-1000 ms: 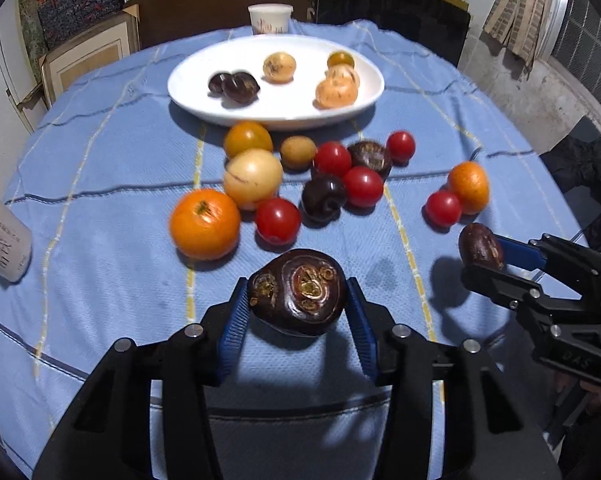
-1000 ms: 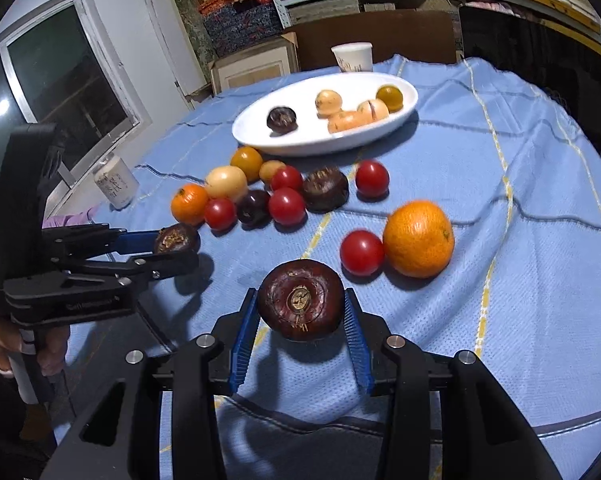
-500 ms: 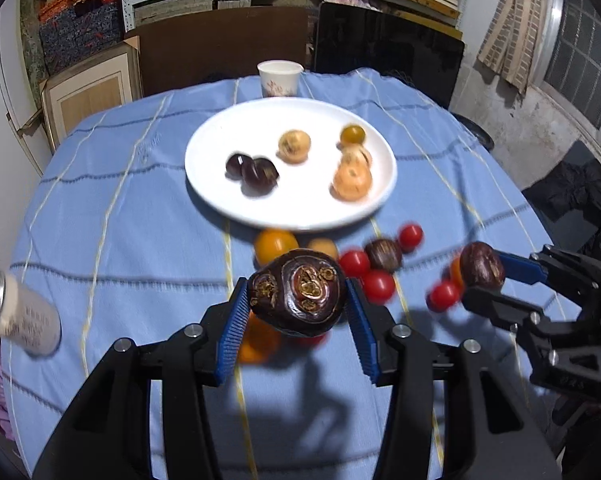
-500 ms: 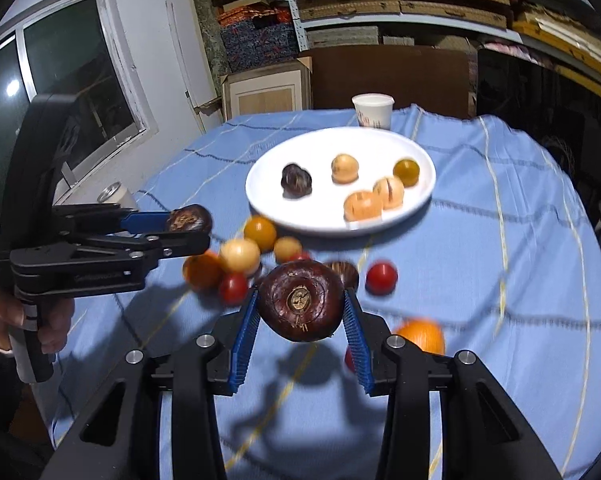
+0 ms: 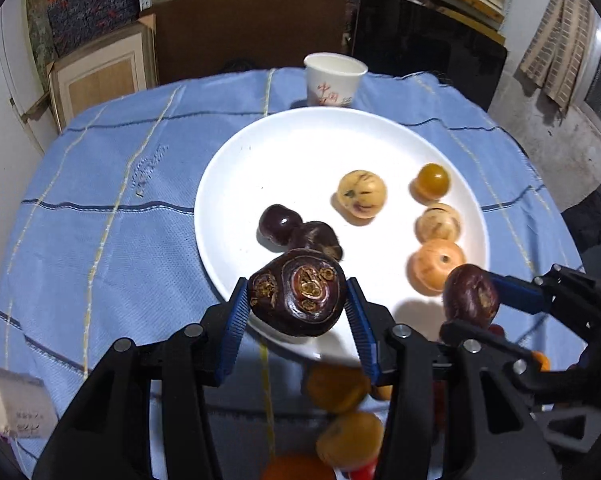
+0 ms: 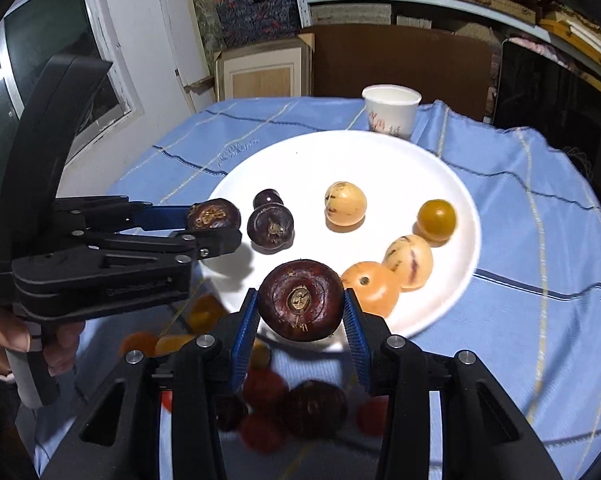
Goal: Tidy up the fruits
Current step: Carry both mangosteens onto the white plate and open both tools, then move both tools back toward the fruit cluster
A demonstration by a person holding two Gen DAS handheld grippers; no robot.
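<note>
**Two dark fruits held over the near rim of the plate**

The left gripper (image 5: 297, 303) had its blue fingers (image 5: 233, 320) closed on a dark purple fruit (image 5: 297, 298), which hung above the near edge of the white plate (image 5: 300, 152). The right gripper (image 6: 300, 304) clamped a second dark fruit (image 6: 301, 300) in the same way, also over the plate's near rim, just beside the orange-tan fruit (image 6: 370, 286) lying there.

On the plate, two dark fruits (image 5: 296, 230) sat touching on the left side, near the edge. Four pale and amber ones (image 5: 436, 224) ran down the right side, with one of them set more toward the middle. The far half of the plate showed bare white, as did a patch between the two groups. A paper cup (image 5: 334, 79) stood just behind the far rim.

Below both grippers, blurred orange and red fruits (image 6: 260, 408) lay on the blue-clothed table (image 5: 100, 184), crowding the near side of the plate.
</note>
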